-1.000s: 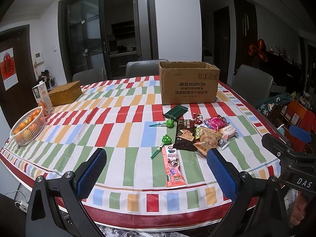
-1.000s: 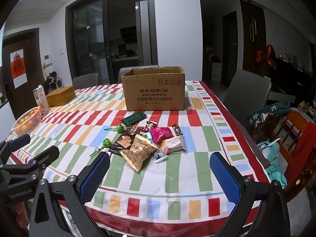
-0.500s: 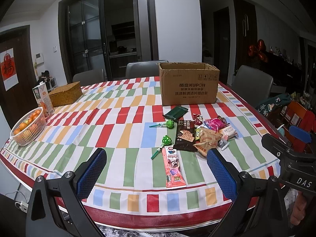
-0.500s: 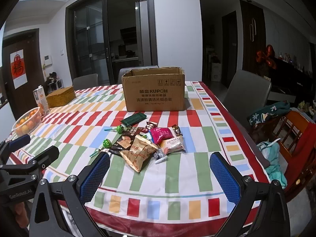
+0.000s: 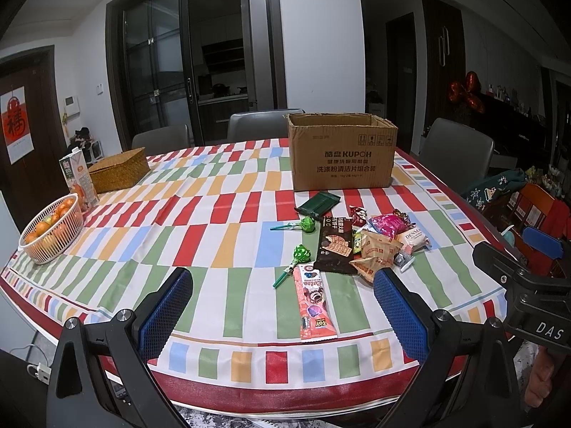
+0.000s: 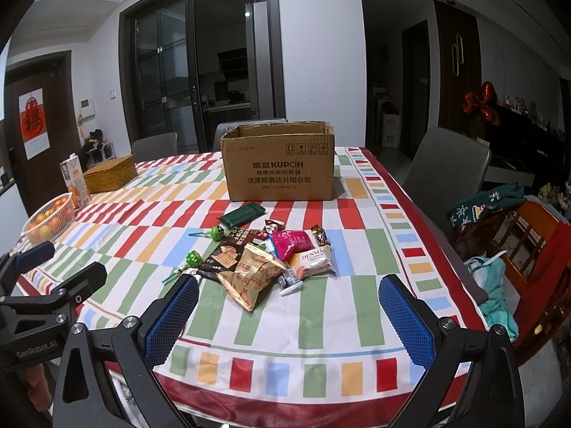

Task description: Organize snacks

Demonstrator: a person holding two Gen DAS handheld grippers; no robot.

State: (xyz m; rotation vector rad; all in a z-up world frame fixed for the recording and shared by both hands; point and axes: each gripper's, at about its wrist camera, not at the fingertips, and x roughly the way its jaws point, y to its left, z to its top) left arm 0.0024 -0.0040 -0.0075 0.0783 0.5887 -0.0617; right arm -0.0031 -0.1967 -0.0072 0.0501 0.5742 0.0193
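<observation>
Both tongs, left (image 5: 282, 306) and right (image 6: 287, 314), hang released as we face the snacks (image 6: 271, 260) heaped before the cardboard box (image 6: 280, 171) (open-topped); we should take the nearest packet first.

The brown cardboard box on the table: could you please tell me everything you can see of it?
The brown cardboard box stands upright on the striped tablecloth, at the far side of the table beyond the heap of snack packets. It looks like plain corrugated card, top flaps open, inside hidden from both views. The front face bears dark print reading KUPOH, Chinese characters and small handling symbols. A dark green flat packet lies just before it; whether they touch is unclear.
</observation>
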